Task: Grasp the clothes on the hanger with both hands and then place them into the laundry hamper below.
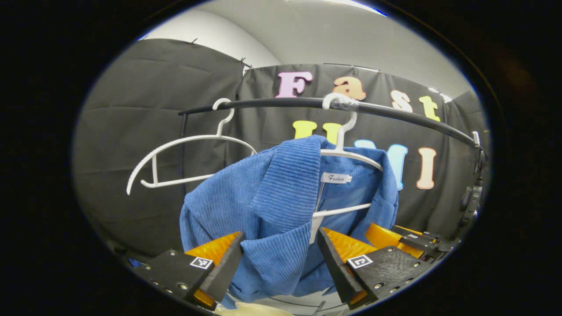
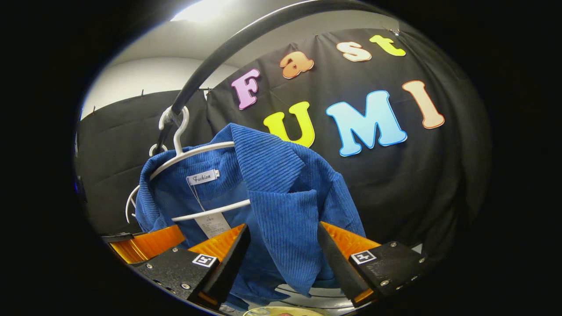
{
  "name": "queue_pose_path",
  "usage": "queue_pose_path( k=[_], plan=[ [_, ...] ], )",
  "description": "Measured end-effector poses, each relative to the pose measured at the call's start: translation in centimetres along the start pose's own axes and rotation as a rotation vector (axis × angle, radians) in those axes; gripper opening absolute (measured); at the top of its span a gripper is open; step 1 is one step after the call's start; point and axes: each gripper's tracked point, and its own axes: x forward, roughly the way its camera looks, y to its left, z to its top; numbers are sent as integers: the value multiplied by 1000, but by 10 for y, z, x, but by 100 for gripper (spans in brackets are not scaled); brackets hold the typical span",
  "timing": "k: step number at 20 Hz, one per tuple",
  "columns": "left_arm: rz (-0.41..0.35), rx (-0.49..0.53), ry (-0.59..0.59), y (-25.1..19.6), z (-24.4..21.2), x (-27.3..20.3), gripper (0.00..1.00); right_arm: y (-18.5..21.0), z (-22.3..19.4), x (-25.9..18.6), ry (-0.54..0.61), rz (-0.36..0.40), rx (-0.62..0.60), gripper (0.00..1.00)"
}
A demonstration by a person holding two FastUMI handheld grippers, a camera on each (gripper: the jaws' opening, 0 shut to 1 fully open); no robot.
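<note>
A blue corduroy jacket (image 1: 272,197) hangs on a white hanger (image 1: 347,153) from a black rail (image 1: 281,102). My left gripper (image 1: 281,263) is open, its fingers standing on either side of the jacket's front lapel, low on the garment. In the right gripper view the same jacket (image 2: 281,193) hangs on its hanger (image 2: 193,151), and my right gripper (image 2: 283,259) is open with the other lapel between its fingers. Each view also catches the other gripper beside the jacket: the right gripper (image 1: 404,239) and the left gripper (image 2: 145,241). A pale rim (image 2: 285,310) peeks in below.
An empty white hanger (image 1: 175,149) hangs further left on the same rail. The rail's end post and bracket (image 1: 476,175) stand at the right. Black cloth walls close in behind the rail.
</note>
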Motion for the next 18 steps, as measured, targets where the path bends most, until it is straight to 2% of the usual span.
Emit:
queue_pose_path(
  k=[5,11,13,15,16,17,18],
  plan=[
    [104,12,-7,14,4,11,94,0,-6,18,10,-6,12,95],
    [93,4,-20,14,5,14,94,-3,-12,32,18,-11,10,94],
    [112,5,-32,18,4,13,93,-2,-14,32,23,-4,18,84],
    [87,6,-30,14,2,12,65,-2,-14,30,26,-3,19,80],
    [65,10,-27,12,1,12,65,1,-14,30,29,8,24,67],
    [86,24,-28,19,2,13,65,4,-15,30,37,24,35,64],
    [74,22,-30,19,3,6,51,3,-15,29,49,20,47,50]
  ],
)
